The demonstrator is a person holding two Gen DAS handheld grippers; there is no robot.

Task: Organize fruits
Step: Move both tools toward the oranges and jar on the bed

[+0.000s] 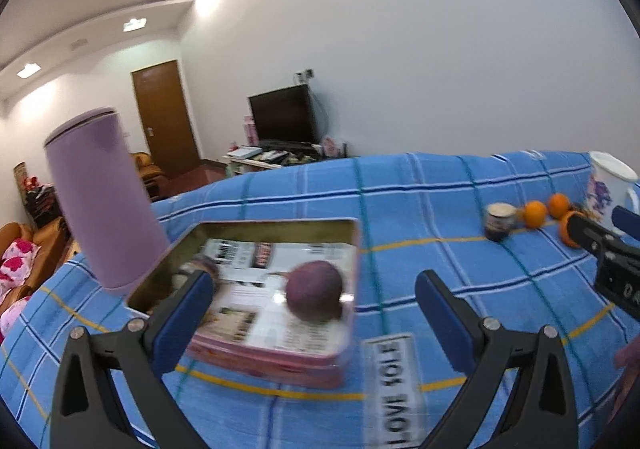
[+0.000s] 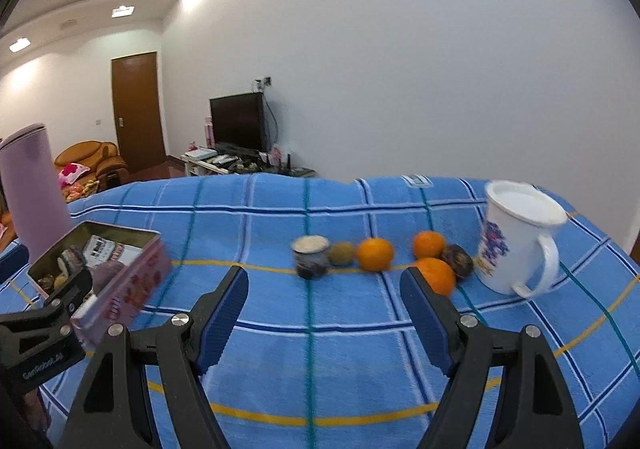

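A blue checked cloth covers the counter, and both grippers hang above its near edge; the left gripper has its jaws spread wide with nothing between the pads, and the right gripper is likewise spread wide and empty. Just beyond the left gripper sits a pink tin box, lid off, lined with printed paper; a dark purple fruit lies inside it at the near right, and a few small things show at its left end, too blurred for me to name. A tall lilac cylinder stands upright against the far left corner of the box; a white strip with black lettering lies flat on the cloth just right of the box.

Well to the right, the remaining fruit is strung in a loose row; from the right wrist view, a small dark jar with a pale top comes first, then a greenish round fruit touching it or nearly so, then an orange just beside that. Farther right are a second orange and, nearer, a third orange, partly hidden behind the right gripper's right finger; a dark wrinkled fruit, perhaps a passion fruit, sits between these and a white enamel mug with a purple flower print, upright, handle to the right.
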